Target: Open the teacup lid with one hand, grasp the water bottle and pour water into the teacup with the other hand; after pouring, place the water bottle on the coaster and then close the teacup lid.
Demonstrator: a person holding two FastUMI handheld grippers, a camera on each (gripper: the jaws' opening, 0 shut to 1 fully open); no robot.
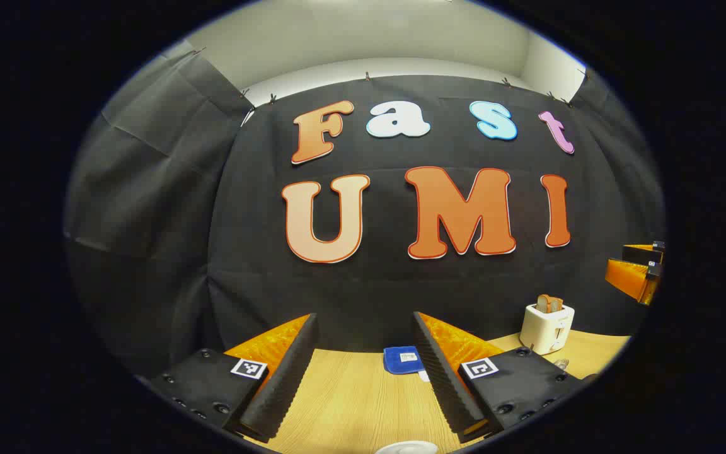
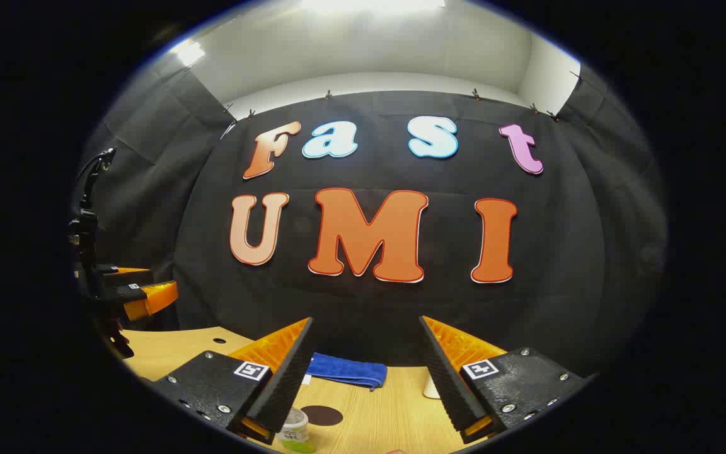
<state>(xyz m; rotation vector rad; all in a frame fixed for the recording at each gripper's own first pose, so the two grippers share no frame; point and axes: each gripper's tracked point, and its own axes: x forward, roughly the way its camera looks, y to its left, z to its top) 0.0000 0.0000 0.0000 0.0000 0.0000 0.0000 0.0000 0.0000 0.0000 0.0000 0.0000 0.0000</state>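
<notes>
Teacup lid, as I take the pale round edge at the very bottom of the left gripper view to be, sits on the table just below and ahead of my left hand-held gripper, between its two fingers. That hand-held gripper stands wide and holds nothing. My right hand-held gripper is wide too, and empty.

In the right gripper view the water bottle shows as a capped top with a green band, touching or just under the inner side of my left finger there; I cannot tell which. The dark round coaster lies on the table just beside the bottle, and a blue cloth lies beyond the coaster toward the wall. In the left gripper view a white toaster with bread in it stands well off to the lid's right.

I judge nothing is begun yet, so the lid comes first. To do it well I would tip the left hand-held gripper down until the whole lid is in sight, centre the knob between the fingers, then close gently and lift straight up so the cup does not drag. For the bottle, I would shift the right hand-held gripper so the bottle sits mid-gap before closing, low on the body, not on the cap.
</notes>
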